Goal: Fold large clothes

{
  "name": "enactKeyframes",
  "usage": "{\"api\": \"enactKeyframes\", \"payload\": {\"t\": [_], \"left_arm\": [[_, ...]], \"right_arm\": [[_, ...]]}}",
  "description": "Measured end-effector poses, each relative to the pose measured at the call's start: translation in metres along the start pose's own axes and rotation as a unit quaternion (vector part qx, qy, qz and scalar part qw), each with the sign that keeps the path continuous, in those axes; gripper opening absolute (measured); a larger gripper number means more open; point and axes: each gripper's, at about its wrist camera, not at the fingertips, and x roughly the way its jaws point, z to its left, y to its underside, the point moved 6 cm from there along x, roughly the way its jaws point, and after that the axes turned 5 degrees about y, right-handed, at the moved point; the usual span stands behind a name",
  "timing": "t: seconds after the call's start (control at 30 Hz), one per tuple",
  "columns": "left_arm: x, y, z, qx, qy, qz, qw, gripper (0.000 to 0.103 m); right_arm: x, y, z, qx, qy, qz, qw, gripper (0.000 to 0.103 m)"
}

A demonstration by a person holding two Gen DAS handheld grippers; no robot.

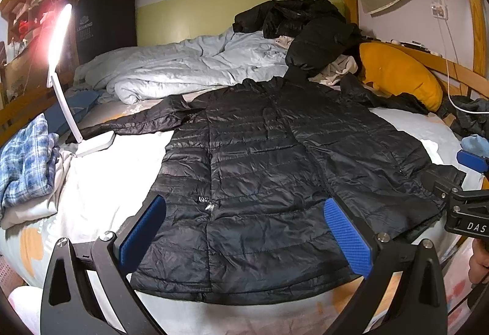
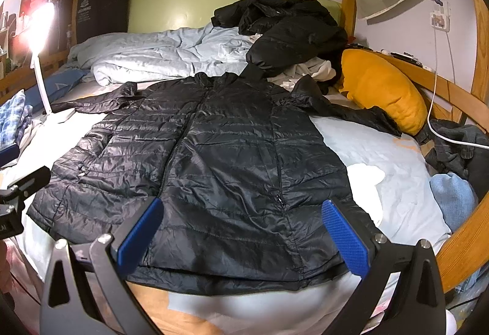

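A black quilted puffer jacket (image 1: 259,176) lies flat and front-up on the bed, sleeves spread out, hem nearest me; it also shows in the right wrist view (image 2: 226,170). My left gripper (image 1: 244,212) is open, its blue pads above the jacket's hem on the left half, holding nothing. My right gripper (image 2: 243,211) is open above the hem on the right half, holding nothing. The right gripper's body also shows at the right edge of the left wrist view (image 1: 467,182).
A lit white desk lamp (image 1: 61,66) stands on the bed at the left. A blue plaid garment (image 1: 27,160) lies at the left edge. A crumpled pale duvet (image 1: 189,66), a black coat pile (image 1: 305,26) and an orange pillow (image 1: 397,72) lie behind. The wooden bed rail (image 2: 458,243) runs along the right.
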Motion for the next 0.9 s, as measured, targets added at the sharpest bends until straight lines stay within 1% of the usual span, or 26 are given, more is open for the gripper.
{"api": "enactKeyframes", "payload": {"t": [0.1, 0.27, 0.37, 0.47, 0.53, 0.57, 0.6, 0.67, 0.7, 0.77, 0.9], "left_arm": [[0.001, 0.002, -0.001, 0.001, 0.008, 0.005, 1.0, 0.103], [0.005, 0.009, -0.007, 0.03, 0.013, 0.015, 0.9994, 0.103], [0.013, 0.019, -0.01, 0.058, 0.001, 0.025, 0.998, 0.103], [0.024, 0.035, -0.01, 0.064, 0.02, 0.062, 0.9959, 0.103], [0.032, 0.048, -0.012, 0.075, 0.029, 0.09, 0.9927, 0.103], [0.036, 0.055, -0.015, 0.083, 0.035, 0.106, 0.9903, 0.103], [0.041, 0.064, -0.018, 0.084, 0.05, 0.128, 0.9869, 0.103], [0.049, 0.079, -0.019, 0.068, 0.078, 0.168, 0.9804, 0.103], [0.051, 0.085, -0.019, 0.071, 0.078, 0.176, 0.9787, 0.103], [0.052, 0.094, -0.022, 0.096, 0.067, 0.18, 0.9766, 0.103], [0.054, 0.109, -0.037, 0.136, 0.064, 0.191, 0.97, 0.103]], "right_arm": [[0.0, 0.001, 0.0, 0.002, -0.005, 0.001, 1.0, 0.103], [0.0, 0.005, -0.001, -0.016, 0.007, -0.004, 1.0, 0.103], [0.0, 0.011, 0.0, -0.036, 0.01, -0.003, 0.999, 0.103], [0.003, 0.021, 0.005, -0.066, -0.001, 0.012, 0.998, 0.103], [0.007, 0.032, 0.012, -0.095, -0.015, 0.029, 0.995, 0.103], [0.008, 0.038, 0.016, -0.11, -0.022, 0.038, 0.993, 0.103], [0.009, 0.044, 0.02, -0.125, -0.028, 0.047, 0.991, 0.103], [0.012, 0.053, 0.026, -0.141, -0.031, 0.056, 0.988, 0.103], [0.014, 0.058, 0.029, -0.146, -0.031, 0.064, 0.987, 0.103], [0.02, 0.068, 0.033, -0.155, -0.035, 0.081, 0.984, 0.103], [0.029, 0.086, 0.042, -0.209, -0.015, 0.092, 0.973, 0.103]]}}
